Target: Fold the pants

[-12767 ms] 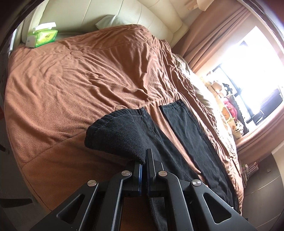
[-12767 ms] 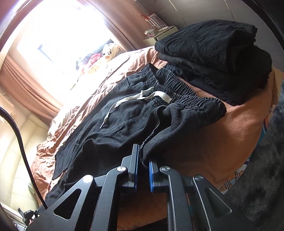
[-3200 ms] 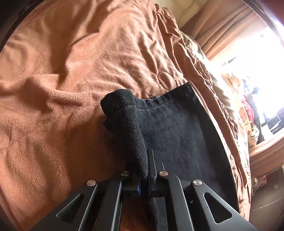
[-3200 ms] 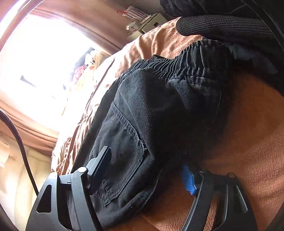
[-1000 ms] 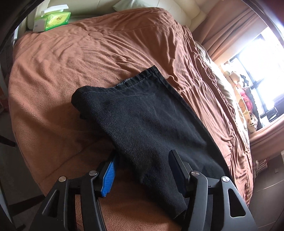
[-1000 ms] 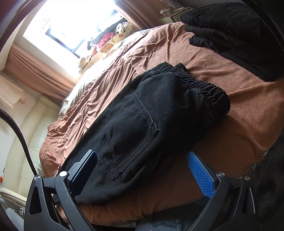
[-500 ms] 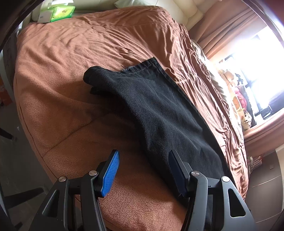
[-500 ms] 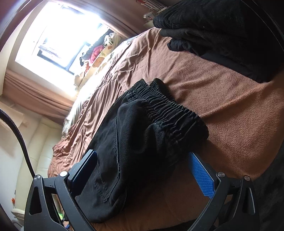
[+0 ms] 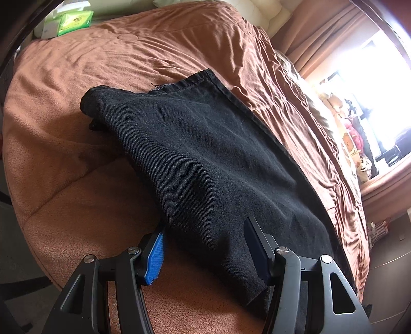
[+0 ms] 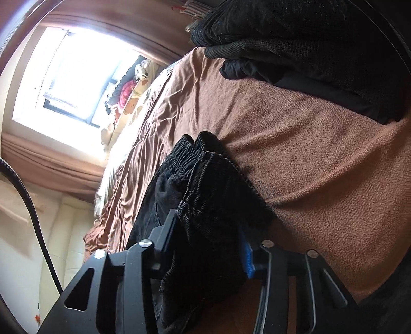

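Left wrist view: the tissue pack (image 9: 67, 22) sits at 11 o'clock near the headboard, well apart from the work. The black pants (image 9: 205, 164) lie on the brown blanket (image 9: 77, 128), legs stacked one on the other, hems toward 11 o'clock, probably so one lengthwise half is already done. The left gripper (image 9: 205, 250) has its fingers spread wide, straddling the near edge of the leg fabric; nothing is clamped. This placement suggests a bite on the doubled legs for the crosswise fold.

Right wrist view: the window (image 10: 74, 74) is at 10 o'clock. The right gripper (image 10: 208, 241) is parted around the bunched elastic waistband (image 10: 195, 164); cloth fills the gap, but the fingers are not pressed together. A stack of dark folded clothes (image 10: 308, 46) rests at 1 o'clock, clear of the pants.
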### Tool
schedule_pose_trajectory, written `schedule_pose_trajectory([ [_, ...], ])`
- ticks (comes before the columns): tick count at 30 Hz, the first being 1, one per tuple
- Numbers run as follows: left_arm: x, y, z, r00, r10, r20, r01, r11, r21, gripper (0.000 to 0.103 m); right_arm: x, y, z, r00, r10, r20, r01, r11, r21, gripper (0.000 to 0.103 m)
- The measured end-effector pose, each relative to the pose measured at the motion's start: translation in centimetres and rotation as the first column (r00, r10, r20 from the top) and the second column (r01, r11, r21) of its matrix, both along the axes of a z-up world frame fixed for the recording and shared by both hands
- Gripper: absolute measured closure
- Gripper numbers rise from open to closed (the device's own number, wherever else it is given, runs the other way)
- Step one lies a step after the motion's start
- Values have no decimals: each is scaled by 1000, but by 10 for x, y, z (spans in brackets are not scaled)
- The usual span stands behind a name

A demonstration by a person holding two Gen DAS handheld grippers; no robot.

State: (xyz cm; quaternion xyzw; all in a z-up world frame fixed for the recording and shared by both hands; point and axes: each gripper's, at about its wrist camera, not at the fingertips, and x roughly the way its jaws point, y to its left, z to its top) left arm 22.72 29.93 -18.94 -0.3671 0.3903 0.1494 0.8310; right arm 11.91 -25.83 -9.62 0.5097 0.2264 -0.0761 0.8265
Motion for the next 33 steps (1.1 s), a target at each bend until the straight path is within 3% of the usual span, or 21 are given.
schedule_pose_trajectory([
  [1, 1, 0, 0, 1000, 0, -5, 0, 1000, 6, 44, -2, -1, 2, 1000, 6, 7, -6, 1000, -9, 76],
  [3, 1, -1, -1, 1000, 2, -10, -2, 1000, 18, 44, -7, 2, 9, 1000, 5, 22, -4, 999, -45, 81],
  [10, -3, -2, 3, 1000, 7, -13, -7, 999, 41, 44, -31, 6, 29, 997, -36, 69, 44, 992, -119, 89],
  [26, -1, 12, -3, 1000, 6, -22, -5, 997, 71, 48, -57, -7, 46, 989, -104, 102, 118, 984, -137, 93],
  [29, 1, 18, -4, 1000, 22, -21, -20, 996, 83, 54, -59, -13, 43, 990, -123, 71, 133, 979, -152, 93],
  [33, 1, 37, -5, 998, 67, -12, -67, 996, 64, 57, -53, -13, 20, 993, -98, -65, 89, 987, -134, 88],
])
